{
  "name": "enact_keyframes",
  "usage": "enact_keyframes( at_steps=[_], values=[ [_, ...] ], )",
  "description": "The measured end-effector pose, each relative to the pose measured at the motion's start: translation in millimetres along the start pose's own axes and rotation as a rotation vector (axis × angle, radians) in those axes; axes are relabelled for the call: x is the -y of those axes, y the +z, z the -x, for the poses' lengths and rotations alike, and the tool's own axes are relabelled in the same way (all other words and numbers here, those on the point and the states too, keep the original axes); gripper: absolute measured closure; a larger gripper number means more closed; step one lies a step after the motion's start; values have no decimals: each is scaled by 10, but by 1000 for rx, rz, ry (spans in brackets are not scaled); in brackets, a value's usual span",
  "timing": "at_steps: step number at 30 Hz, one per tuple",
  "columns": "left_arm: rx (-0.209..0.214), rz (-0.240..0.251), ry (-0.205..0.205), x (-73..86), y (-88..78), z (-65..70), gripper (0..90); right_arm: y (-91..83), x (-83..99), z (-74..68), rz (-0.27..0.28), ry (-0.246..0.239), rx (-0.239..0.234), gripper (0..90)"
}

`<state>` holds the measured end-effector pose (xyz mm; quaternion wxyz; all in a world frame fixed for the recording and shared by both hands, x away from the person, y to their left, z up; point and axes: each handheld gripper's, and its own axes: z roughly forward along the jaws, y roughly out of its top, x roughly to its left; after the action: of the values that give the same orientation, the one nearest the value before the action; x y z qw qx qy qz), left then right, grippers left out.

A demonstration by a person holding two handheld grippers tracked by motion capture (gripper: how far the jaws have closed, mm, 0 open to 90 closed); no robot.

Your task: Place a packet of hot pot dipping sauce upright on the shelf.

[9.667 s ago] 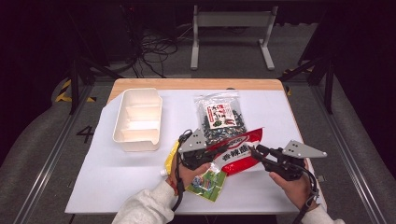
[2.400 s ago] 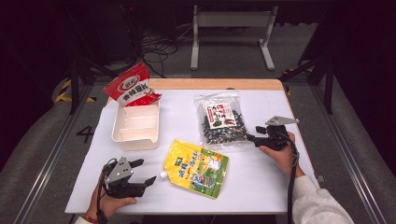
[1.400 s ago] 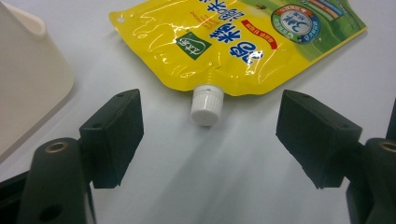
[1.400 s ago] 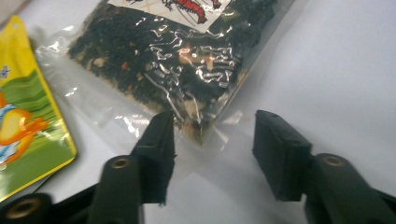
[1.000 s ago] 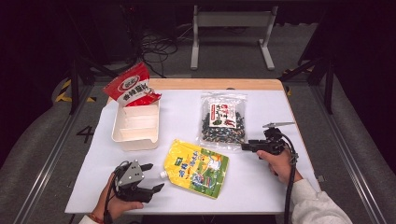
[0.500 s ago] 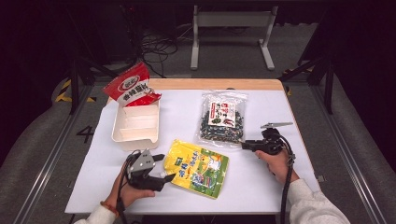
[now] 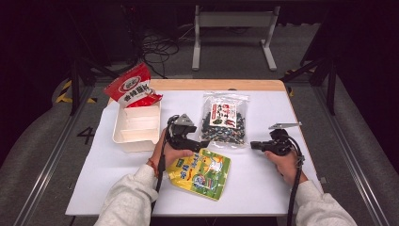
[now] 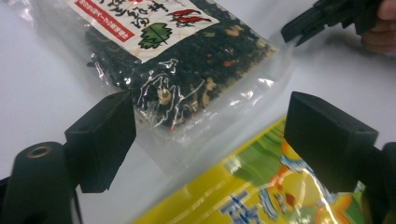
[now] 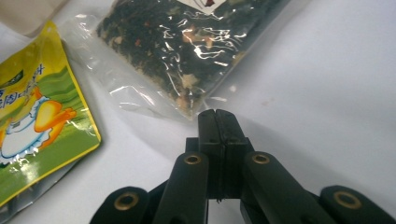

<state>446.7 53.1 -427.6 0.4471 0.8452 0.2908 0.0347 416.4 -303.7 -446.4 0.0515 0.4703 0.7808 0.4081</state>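
A clear bag of dark dried flakes (image 7: 223, 118) with a red and white label lies at the middle of the white table. My left gripper (image 7: 203, 142) is open at the bag's near left corner, over the top edge of a yellow pouch (image 7: 200, 172). In the left gripper view the jaws of the left gripper (image 8: 210, 109) stand wide apart around the clear bag's corner (image 8: 187, 65), with the yellow pouch (image 8: 261, 196) just below. My right gripper (image 7: 253, 145) is shut and empty, pointing at the bag's near right corner. In the right gripper view its tip (image 9: 218, 115) almost touches the bag's edge (image 9: 187, 46).
A white divided tray (image 7: 136, 128) stands at the left of the table. A red snack bag (image 7: 133, 88) leans behind the tray. The right gripper view shows the yellow pouch (image 9: 37, 121) at the left. The white table surface (image 7: 263, 188) extends bare toward the front right.
My left gripper has travelled from the table's front left up and right to the clear bag's near corner. The right gripper has edged left toward the bag.
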Motion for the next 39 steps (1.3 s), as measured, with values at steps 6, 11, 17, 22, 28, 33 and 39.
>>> enact_keyframes(
  at_steps=[6,11,17,22,28,33,39],
  values=[
    [-71,-51,-42,-8,202,-192,214,-41,-169,17,101,16,36,564],
    [-10,-123,-139,-1,354,-285,251,223,-263,44,55,29,35,412],
    [34,-141,-104,-5,369,-258,417,395,-339,77,31,58,-11,410],
    [56,-139,-95,28,351,-246,578,396,-306,70,8,72,-77,572],
    [79,-123,-102,87,302,-252,648,317,-229,85,5,40,-118,685],
    [70,-57,-125,59,268,-294,377,227,-178,78,25,-4,-137,754],
    [36,16,-95,-21,211,-402,183,145,-153,-16,69,-127,-106,775]
  ],
)
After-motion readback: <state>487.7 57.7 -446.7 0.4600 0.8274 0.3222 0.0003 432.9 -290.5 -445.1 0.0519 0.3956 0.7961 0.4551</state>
